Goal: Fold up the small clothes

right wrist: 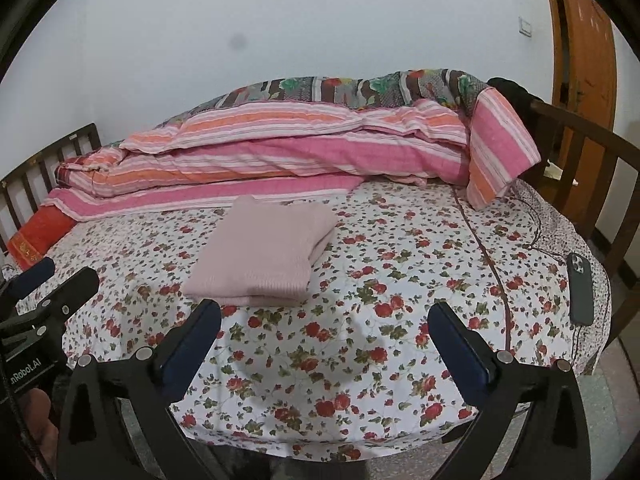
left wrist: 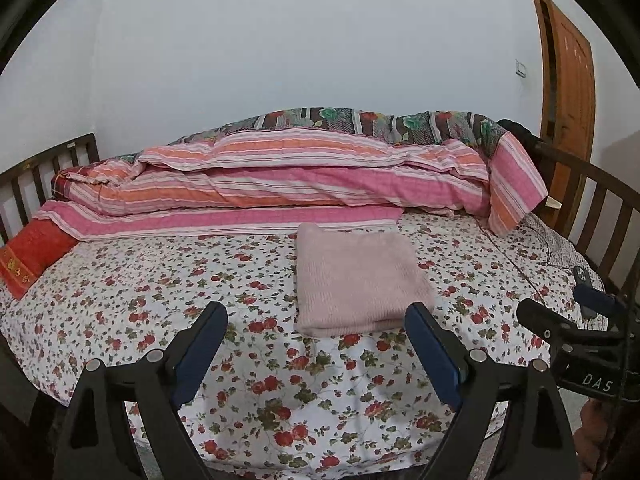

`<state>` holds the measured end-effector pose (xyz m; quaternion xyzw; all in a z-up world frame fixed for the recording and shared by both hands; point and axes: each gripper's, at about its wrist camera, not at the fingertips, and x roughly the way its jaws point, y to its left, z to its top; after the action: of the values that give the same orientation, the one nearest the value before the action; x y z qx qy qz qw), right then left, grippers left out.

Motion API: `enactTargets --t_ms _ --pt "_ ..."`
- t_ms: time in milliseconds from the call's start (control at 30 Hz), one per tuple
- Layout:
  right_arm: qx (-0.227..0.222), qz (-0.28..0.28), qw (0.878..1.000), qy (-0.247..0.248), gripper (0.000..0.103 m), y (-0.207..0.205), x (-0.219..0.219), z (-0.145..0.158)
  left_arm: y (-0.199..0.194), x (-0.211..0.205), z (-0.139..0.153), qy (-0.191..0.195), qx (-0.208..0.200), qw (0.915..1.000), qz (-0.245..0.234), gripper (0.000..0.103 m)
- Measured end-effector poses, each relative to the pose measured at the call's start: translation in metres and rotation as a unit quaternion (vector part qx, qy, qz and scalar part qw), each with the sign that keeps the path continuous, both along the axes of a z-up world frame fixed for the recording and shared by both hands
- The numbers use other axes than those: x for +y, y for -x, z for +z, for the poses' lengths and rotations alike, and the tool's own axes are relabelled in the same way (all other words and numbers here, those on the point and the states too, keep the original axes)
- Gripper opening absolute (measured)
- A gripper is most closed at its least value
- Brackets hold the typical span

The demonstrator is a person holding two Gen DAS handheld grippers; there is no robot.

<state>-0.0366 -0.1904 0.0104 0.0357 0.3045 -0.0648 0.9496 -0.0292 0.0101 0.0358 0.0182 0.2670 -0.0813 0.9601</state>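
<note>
left wrist view: left gripper (left wrist: 316,320) spread wide, empty; folded pink garment (left wrist: 358,280) lies just beyond its fingertips on the floral sheet (left wrist: 160,280). right gripper (right wrist: 324,320) likewise agape, garment beyond its left finger (right wrist: 192,340).

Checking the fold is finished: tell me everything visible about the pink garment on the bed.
The pink garment is pale pink knit with a ribbed hem, folded into a neat, layered rectangle. It lies flat on the floral sheet, near the striped quilt. Both grippers are open and neither touches it.
</note>
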Motion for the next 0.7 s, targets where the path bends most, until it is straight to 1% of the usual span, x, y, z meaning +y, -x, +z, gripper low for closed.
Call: enactTargets --t_ms 300,400,700 --pt "-0.006 -0.001 1.0 0.01 0.101 0.0006 0.0052 0.0024 -0.0002 0.001 -0.0029 -0.01 0.0 1.0 0.002 0.09" --pt "-0.003 -0.002 1.0 0.01 0.101 -0.0009 0.0055 0.0022 -0.0019 0.0038 -0.004 -0.004 0.005 1.0 0.003 0.09" --pt "-0.004 0.0 1.0 0.016 0.101 -0.0009 0.0088 0.0007 -0.0042 0.008 -0.0056 -0.003 0.005 1.0 0.007 0.09"
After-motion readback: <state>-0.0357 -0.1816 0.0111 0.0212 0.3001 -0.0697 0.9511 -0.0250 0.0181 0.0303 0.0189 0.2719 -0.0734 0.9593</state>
